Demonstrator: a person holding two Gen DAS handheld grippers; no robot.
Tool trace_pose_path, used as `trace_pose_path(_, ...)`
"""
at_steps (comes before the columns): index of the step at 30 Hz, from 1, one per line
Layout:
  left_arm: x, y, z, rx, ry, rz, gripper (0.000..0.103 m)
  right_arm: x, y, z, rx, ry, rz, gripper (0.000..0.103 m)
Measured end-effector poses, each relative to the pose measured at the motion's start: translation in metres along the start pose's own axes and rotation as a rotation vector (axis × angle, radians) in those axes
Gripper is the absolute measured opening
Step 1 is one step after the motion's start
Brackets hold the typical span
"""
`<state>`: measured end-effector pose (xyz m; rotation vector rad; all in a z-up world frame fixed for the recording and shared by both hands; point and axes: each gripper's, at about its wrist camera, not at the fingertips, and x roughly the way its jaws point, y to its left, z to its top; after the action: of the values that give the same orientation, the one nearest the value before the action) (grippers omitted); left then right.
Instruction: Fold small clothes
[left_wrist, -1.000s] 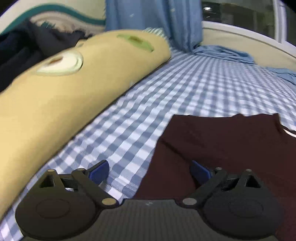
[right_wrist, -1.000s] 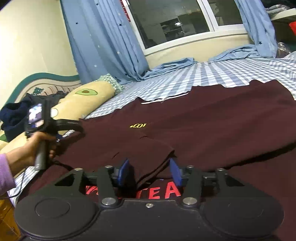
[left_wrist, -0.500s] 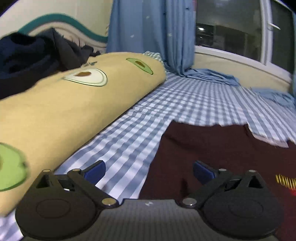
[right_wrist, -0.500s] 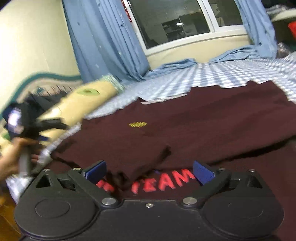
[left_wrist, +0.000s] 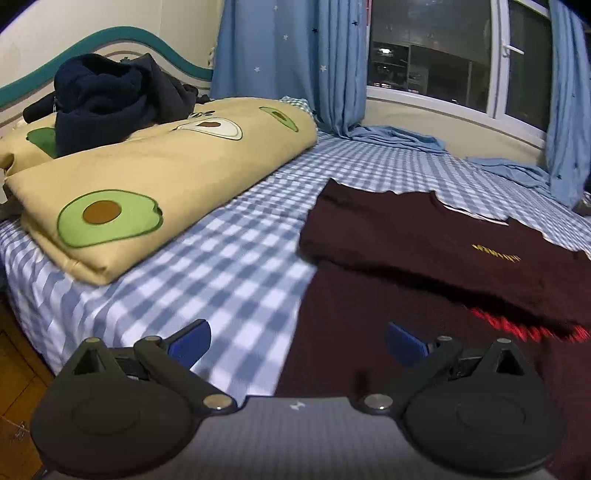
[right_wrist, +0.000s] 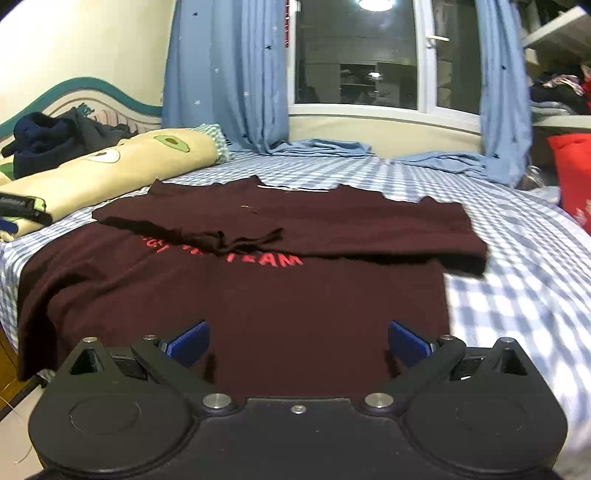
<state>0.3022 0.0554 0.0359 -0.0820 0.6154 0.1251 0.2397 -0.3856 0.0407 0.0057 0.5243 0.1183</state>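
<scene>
While both claws gape, the shirt (right_wrist: 258, 295) lies ahead.

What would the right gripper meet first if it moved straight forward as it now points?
Probably the dark maroon cotton T-shirt spread on the blue checked bedsheet; the open right gripper points low over it, though depth is unclear.

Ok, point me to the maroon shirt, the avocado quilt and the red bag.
maroon shirt (right_wrist: 295, 306): right wrist view, flat lower body panel.
avocado quilt (left_wrist: 166, 173): left wrist view, top face.
red bag (right_wrist: 572, 173): right wrist view, its front.
</scene>
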Motion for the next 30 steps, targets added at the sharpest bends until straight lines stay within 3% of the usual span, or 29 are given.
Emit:
trace_pose_path(12,-0.069,-0.024,-0.042,0.088,-0.012,-0.055,0.102,-0.075,-0.03,-0.043,0.014,0.01,-0.084,0.103)
trace_pose_path(19,-0.097,-0.047,-0.081,0.116,-0.059,-0.105,0.102,-0.077,-0.053,-0.072,0.124,0.075,0.039,0.103)
trace_pose_path(25,-0.121,-0.068,-0.118,0.184,-0.11,-0.085,0.102,-0.034,-0.077,-0.097,0.263,0.165,0.192,0.102)
trace_pose_path(30,-0.131,-0.071,-0.13,0.212,-0.099,-0.083,0.102,-0.004,-0.094,-0.11,0.379,0.135,0.355,0.101)
